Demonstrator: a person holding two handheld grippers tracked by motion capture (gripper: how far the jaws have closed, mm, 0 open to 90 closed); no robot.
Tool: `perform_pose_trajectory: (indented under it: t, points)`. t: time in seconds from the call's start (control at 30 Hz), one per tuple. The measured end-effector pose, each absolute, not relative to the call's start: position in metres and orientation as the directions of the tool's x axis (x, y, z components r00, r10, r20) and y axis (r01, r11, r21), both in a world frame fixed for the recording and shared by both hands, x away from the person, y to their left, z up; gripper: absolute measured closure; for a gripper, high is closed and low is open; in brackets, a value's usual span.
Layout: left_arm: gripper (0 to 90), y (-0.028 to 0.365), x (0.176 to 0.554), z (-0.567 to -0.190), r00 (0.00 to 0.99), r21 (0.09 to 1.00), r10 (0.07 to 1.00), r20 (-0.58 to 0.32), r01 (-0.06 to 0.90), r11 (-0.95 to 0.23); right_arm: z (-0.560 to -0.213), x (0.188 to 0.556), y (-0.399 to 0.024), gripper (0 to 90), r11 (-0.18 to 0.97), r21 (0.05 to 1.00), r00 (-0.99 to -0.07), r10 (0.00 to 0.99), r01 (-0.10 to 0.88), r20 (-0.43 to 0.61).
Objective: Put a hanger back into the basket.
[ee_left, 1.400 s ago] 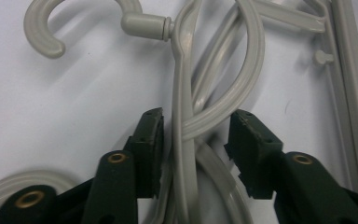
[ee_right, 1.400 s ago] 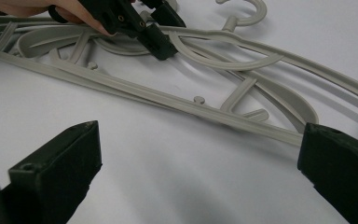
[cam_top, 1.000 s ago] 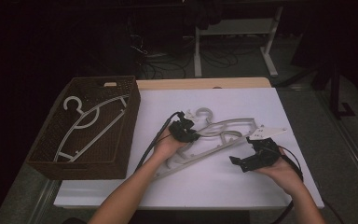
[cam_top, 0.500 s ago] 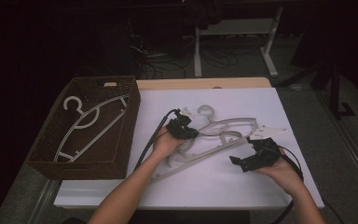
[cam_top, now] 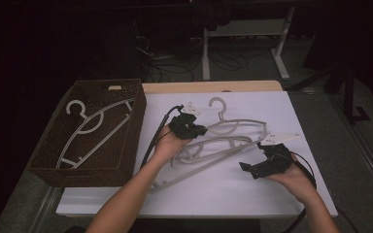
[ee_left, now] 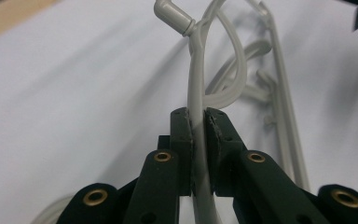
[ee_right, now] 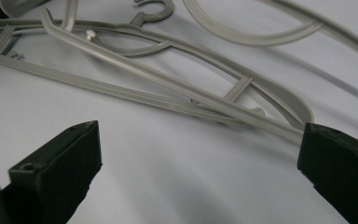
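Two grey plastic hangers lie overlapped on the white table top point(cam_top: 272, 107). My left gripper point(cam_top: 199, 130) is shut on the arm of the upper hanger point(cam_top: 240, 122), close to its hook point(cam_top: 217, 103). The left gripper view has that thin arm point(ee_left: 196, 84) pinched upright between the two pads, a little off the table. The lower hanger point(cam_top: 209, 162) rests flat. My right gripper point(cam_top: 248, 167) sits at that hanger's right end, jaws wide open and holding nothing. The hanger's bars point(ee_right: 168, 88) run across just beyond the open jaws.
A dark wicker basket point(cam_top: 137, 116) stands at the table's left with a white hanger point(cam_top: 92, 128) inside it. Black cables trail from both grippers toward the near edge. Table legs and cables point(cam_top: 206, 53) show on the dark floor behind.
My left hand has risen a little with the hanger arm clamped, lifting that hanger's end. The right hand has stayed where it was.
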State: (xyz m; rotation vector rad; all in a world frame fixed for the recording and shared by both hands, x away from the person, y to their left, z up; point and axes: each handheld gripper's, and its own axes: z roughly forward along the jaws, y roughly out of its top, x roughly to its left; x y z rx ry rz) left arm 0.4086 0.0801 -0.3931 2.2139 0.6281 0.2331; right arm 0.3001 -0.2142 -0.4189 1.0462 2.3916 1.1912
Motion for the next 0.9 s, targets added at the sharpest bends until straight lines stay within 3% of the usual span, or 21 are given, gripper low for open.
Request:
perform_pose_trajectory:
  t: [0.53, 0.9]
  points:
    - [82.4, 0.108, 0.395, -0.336, 0.854, 0.801, 0.52, 0.017, 0.3, -0.518, -0.419, 0.3, -0.215, 0.0, 0.396, 0.779, -0.701, 0.709, 0.487, 0.078]
    - [82.4, 0.163, 0.384, -0.288, 0.819, 0.829, 0.573, 0.038, 0.294, -0.475, -0.419, 0.3, -0.215, 0.0, 0.394, 0.78, -0.699, 0.711, 0.487, 0.077]
